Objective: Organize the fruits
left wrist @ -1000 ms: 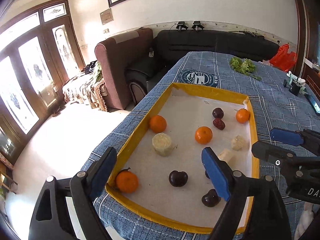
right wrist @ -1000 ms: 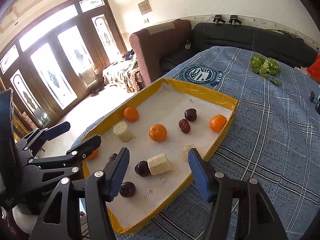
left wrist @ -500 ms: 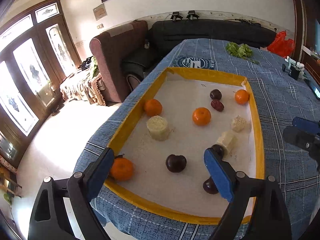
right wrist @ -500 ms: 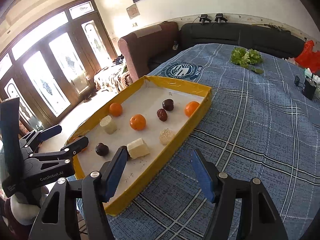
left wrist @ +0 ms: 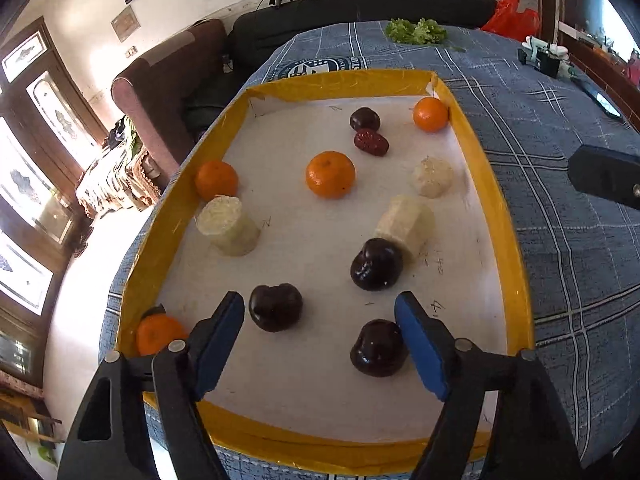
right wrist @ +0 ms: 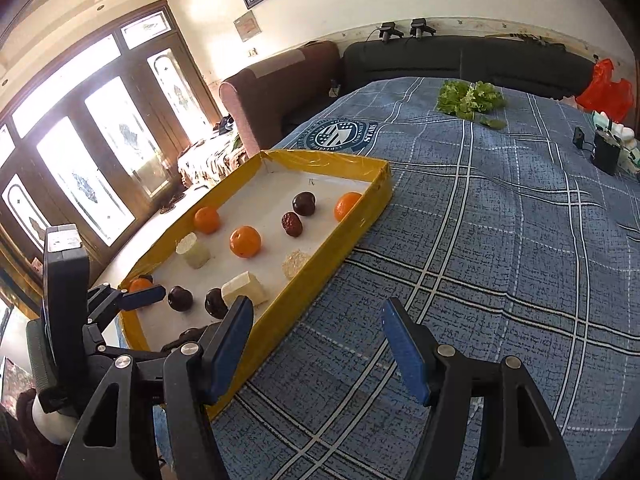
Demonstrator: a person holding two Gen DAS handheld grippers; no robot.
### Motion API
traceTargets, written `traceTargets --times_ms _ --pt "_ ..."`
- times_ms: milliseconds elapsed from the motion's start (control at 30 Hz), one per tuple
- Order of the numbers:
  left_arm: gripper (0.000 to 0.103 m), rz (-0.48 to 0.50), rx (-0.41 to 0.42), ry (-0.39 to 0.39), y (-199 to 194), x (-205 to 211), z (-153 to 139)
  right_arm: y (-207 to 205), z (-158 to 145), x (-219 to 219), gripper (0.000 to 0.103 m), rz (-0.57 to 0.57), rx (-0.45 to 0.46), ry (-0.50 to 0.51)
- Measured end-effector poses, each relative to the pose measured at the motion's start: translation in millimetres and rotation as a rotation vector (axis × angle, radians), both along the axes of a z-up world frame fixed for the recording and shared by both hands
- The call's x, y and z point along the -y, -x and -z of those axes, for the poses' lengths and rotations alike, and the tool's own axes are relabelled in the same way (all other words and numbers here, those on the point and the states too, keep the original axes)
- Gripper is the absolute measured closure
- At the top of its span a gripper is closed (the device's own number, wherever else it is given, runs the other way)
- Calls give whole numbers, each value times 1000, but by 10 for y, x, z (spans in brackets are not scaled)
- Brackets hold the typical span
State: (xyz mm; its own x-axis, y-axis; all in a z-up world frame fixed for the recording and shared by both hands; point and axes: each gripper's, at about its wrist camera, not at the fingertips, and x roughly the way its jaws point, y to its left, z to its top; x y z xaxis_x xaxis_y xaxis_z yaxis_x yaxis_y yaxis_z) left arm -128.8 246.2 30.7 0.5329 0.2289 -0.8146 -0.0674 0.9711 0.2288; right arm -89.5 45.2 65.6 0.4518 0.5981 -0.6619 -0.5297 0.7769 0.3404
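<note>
Left claw (left wrist: 320, 332) wide open, empty; glossy dark plum (left wrist: 276, 306) between tips, another (left wrist: 378, 348) at 3 o'clock. Right claw (right wrist: 316, 344) open, empty, over desk (right wrist: 500, 240).

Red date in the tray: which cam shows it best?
Left wrist: the red date is large, unblocked, its wrinkled skin visible, beside a dark plum. Right wrist shows it smaller and farther off, but also unblocked.
</note>
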Motion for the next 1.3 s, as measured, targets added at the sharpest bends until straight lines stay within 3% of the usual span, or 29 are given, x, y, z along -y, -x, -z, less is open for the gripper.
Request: traceTargets --times_ms 133,333,500,600,700,800,900,1000,1100,1200,1300 --pt "25 -58 10 -76 -61 -112 -80 -37 42 31 31 10 -17 -11" --pt "24 -89 44 26 -146 -227 -211 -76 65 74 31 23 -29 -27" --pt "16 -40 28 -41 -315 -38 -146 -86 86 33 30 11 -38 -28" --pt "16 -128 34 -113 -363 -179 -186 -102 90 65 30 22 -36 -23" --pt "16 -225 63 -99 -315 -465 -286 -129 95 128 30 40 -38 -30" --pt "16 -274 171 -31 -114 -629 -494 -128 103 138 30 40 -45 -40" --pt "15 -295 369 6 230 -623 -811 -69 90 71 30 19 -43 -44" --pt "0 -340 577 -47 582 -500 -1151 58 38 -38 30 -8 -12 -27" --pt "0 -388 738 -120 897 -335 -1397 234 -35 -143 28 -34 42 -3" --pt "0 -420 815 -166 1116 -182 -1460 427 -108 -252 24 -60 101 18" --pt "0 -403 804 -139 1147 -111 -1428 609 -161 -341 22 -81 142 26"
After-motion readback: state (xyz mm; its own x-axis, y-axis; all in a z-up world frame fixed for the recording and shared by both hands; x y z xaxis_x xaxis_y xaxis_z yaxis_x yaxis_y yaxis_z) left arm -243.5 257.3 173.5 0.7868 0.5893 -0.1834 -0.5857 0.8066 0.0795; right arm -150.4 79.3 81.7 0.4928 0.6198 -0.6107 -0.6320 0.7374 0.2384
